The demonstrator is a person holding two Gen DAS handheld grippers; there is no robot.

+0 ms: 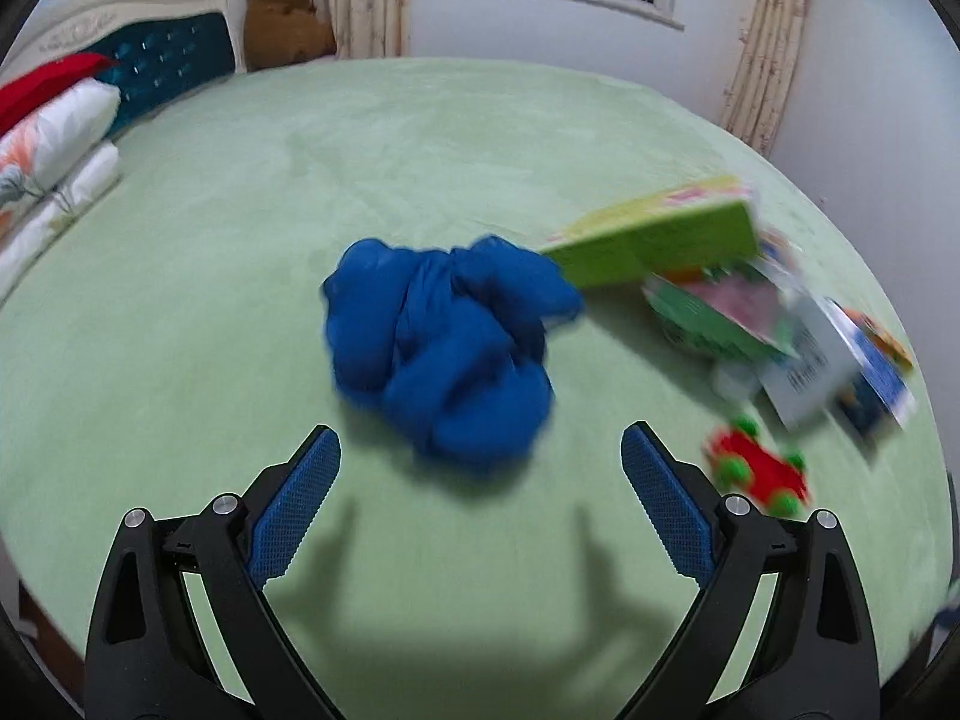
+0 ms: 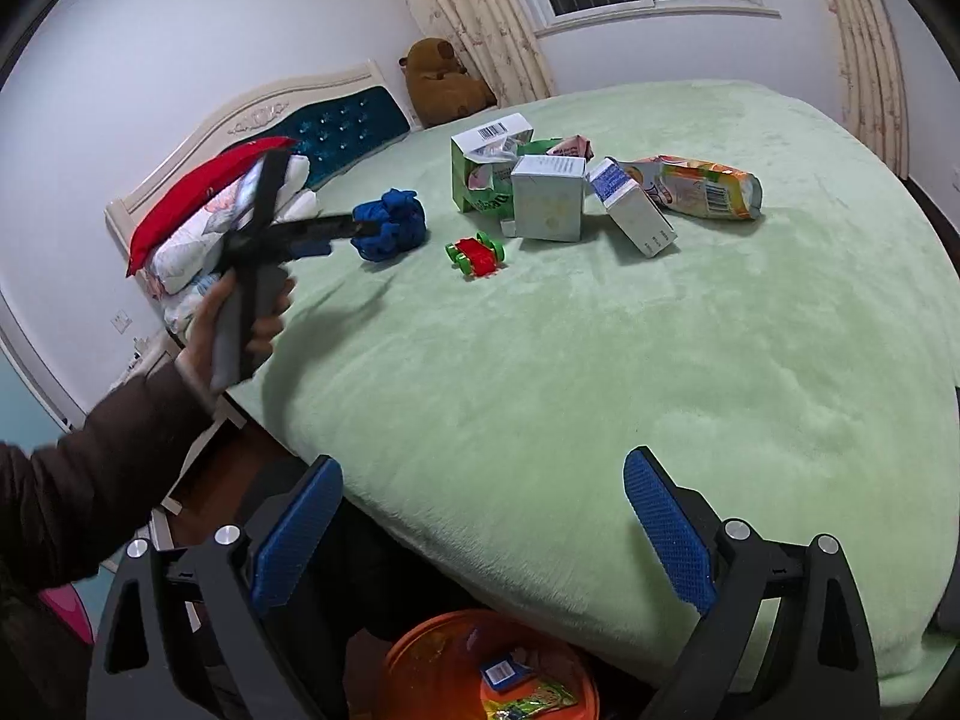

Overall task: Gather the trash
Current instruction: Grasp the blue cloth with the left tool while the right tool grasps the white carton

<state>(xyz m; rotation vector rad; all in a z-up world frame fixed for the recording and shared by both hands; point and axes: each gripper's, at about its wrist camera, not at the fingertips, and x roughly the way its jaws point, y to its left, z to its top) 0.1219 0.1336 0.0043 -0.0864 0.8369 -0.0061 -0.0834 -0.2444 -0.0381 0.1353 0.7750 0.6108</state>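
A crumpled blue cloth [image 1: 444,342] lies on the green bed [image 1: 240,240] just ahead of my left gripper [image 1: 480,480], which is open and empty. To its right lie a green box [image 1: 660,240], blurred cartons [image 1: 804,360] and a red and green toy car [image 1: 759,471]. In the right wrist view the left gripper [image 2: 360,228] reaches the blue cloth [image 2: 393,231]. Beyond stand a green box [image 2: 486,174], two white cartons [image 2: 549,207], an orange juice carton [image 2: 708,186] and the toy car [image 2: 477,255]. My right gripper [image 2: 483,516] is open and empty above an orange bin [image 2: 420,660].
The orange bin below the bed's near edge holds wrappers [image 2: 528,696]. Pillows [image 2: 198,228] and a headboard [image 2: 336,126] are at the left. A brown teddy bear [image 2: 441,84] sits by the curtain [image 2: 480,18]. The person's arm [image 2: 90,468] crosses the left side.
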